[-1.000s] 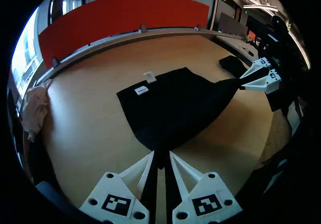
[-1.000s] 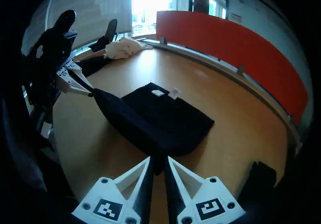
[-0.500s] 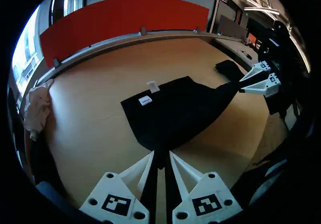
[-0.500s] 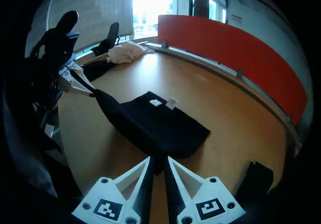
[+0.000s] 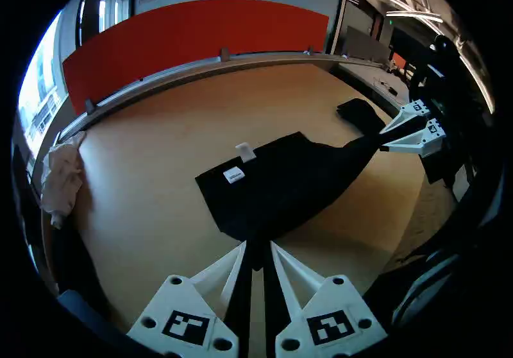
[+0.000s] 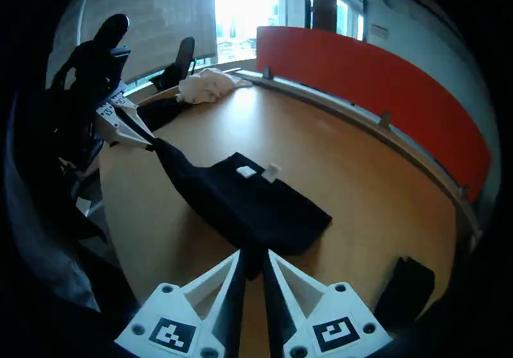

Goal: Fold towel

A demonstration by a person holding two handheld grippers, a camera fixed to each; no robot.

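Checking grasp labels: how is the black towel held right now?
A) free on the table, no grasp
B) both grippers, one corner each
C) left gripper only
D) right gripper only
B: the left gripper and the right gripper are each shut on a corner of the black towel, which stretches between them while its far part lies on the table.

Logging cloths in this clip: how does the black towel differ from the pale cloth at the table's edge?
The black towel lies spread; the pale cloth is bunched. The left gripper and right gripper pinch the black towel's near edge; the pale cloth is untouched. Both rest on the table.
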